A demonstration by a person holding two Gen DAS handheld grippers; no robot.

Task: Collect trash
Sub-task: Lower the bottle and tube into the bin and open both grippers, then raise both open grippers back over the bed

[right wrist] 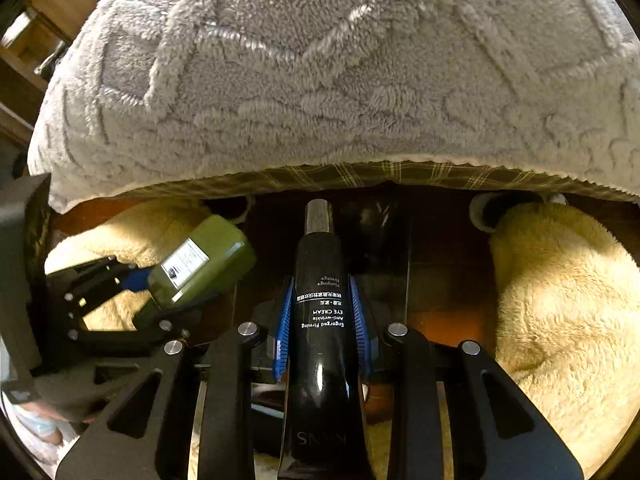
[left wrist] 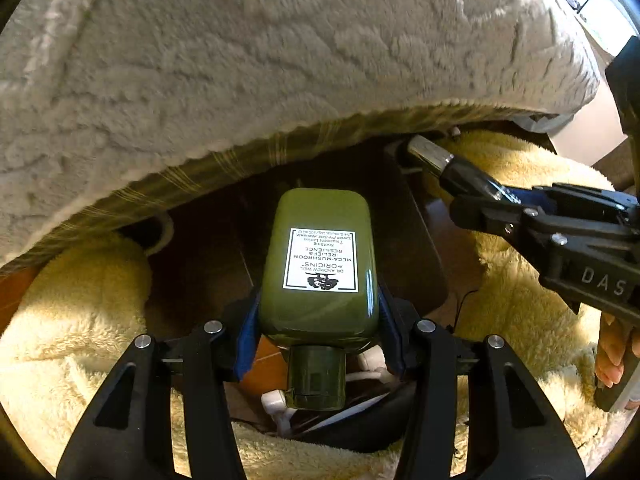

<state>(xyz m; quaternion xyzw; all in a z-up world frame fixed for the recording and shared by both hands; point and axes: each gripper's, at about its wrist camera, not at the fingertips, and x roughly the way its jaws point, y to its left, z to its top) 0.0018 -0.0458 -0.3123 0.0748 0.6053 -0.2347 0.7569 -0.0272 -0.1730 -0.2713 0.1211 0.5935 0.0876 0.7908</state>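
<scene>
My left gripper (left wrist: 318, 316) is shut on a green lotion bottle (left wrist: 320, 256) with a white label, cap end toward the camera. It also shows in the right wrist view (right wrist: 200, 266), held at the left. My right gripper (right wrist: 322, 316) is shut on a black eye cream tube (right wrist: 320, 320) with a silver cap, which points forward. In the left wrist view the tube (left wrist: 464, 174) and right gripper (left wrist: 508, 204) come in from the right. Both items hang above a dark brown bin or bag (left wrist: 416, 248) opening.
A grey fleece blanket (left wrist: 280, 60) with a plaid underside overhangs the far side. Cream fluffy fabric (right wrist: 568, 300) lies left and right of the dark opening. White cables and dark items (left wrist: 280, 404) lie below the left gripper. Wooden furniture (right wrist: 44, 8) stands at the back left.
</scene>
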